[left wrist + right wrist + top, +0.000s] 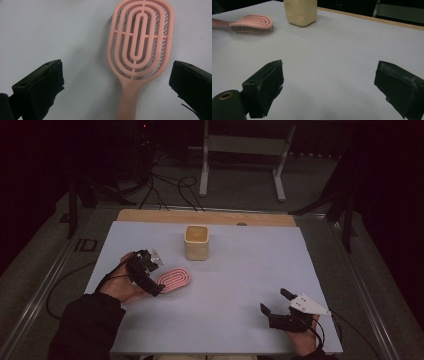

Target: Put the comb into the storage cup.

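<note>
Both claws stood wide apart when I checked them. My left gripper [150,276] hovered over the handle of the pink hairbrush [174,279], and through the left gripper view I saw its jaws spread to either side of the brush [140,50], the handle running down between them, nearer the right jaw, with clear table showing on both sides. Whether the gripper touched the brush I could not tell from above; in its own view the jaws gripped nothing.

That hairbrush lay flat on the pale table sheet [240,285], left of centre, its oval head with looped ribs facing up and its bristles down, as the right gripper view showed [253,23]. Just beyond it, toward the far edge, stood a cream square container [196,242], upright and apart from the brush.

My right gripper [276,306] sat well away near the front right of the table, low over the sheet, its grey three-cornered plate on top. Its jaws were also open wide, with bare sheet between them [332,82]. From there I saw the container [300,11] beside the brush at the far left.
</note>
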Demonstrator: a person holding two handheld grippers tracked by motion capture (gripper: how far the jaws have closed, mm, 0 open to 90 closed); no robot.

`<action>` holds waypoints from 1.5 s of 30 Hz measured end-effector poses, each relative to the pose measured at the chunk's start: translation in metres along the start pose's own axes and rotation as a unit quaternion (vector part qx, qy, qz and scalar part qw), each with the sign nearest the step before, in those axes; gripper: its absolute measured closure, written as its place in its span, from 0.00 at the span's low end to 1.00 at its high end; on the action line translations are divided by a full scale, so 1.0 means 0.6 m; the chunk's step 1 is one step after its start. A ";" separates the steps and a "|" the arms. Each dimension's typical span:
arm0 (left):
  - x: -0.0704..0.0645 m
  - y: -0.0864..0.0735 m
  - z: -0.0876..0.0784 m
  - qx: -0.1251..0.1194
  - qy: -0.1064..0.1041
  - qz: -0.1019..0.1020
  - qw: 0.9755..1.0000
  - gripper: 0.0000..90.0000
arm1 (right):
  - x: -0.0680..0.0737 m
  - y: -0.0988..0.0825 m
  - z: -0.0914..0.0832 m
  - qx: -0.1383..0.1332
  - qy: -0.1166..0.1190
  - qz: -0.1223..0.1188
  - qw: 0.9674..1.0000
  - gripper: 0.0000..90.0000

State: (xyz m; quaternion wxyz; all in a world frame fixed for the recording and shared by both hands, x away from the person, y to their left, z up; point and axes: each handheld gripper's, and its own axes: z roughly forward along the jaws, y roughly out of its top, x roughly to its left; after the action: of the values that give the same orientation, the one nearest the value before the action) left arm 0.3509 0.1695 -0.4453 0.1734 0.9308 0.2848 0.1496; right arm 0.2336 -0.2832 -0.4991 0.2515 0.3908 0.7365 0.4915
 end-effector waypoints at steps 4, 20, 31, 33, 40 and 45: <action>-0.001 0.000 0.005 0.009 0.000 0.004 1.000 0.00 | 0.000 0.000 0.000 0.000 0.001 -0.001 1.000 0.09; 0.000 -0.011 0.021 0.041 -0.005 0.007 0.999 0.00 | 0.000 0.000 0.001 0.002 0.002 -0.002 1.000 0.09; -0.002 -0.015 0.032 0.058 -0.013 0.007 0.998 0.00 | 0.000 0.000 0.001 0.003 0.003 -0.003 1.000 0.09; -0.003 -0.016 0.034 0.064 -0.016 0.009 0.998 0.00 | 0.000 0.000 0.001 0.003 0.003 -0.003 1.000 0.09; -0.003 -0.020 0.042 0.075 -0.029 -0.003 0.997 0.02 | 0.000 -0.001 0.002 0.004 0.004 -0.003 1.000 0.09; -0.004 -0.024 0.045 0.087 -0.039 -0.005 0.995 0.05 | 0.000 -0.001 0.003 0.004 0.006 -0.003 1.000 0.09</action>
State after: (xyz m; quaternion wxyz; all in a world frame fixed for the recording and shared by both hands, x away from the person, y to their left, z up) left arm 0.3527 0.1728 -0.4757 0.1030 0.9461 0.2943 0.0872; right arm 0.2346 -0.2822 -0.5002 0.2468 0.3872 0.7411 0.4899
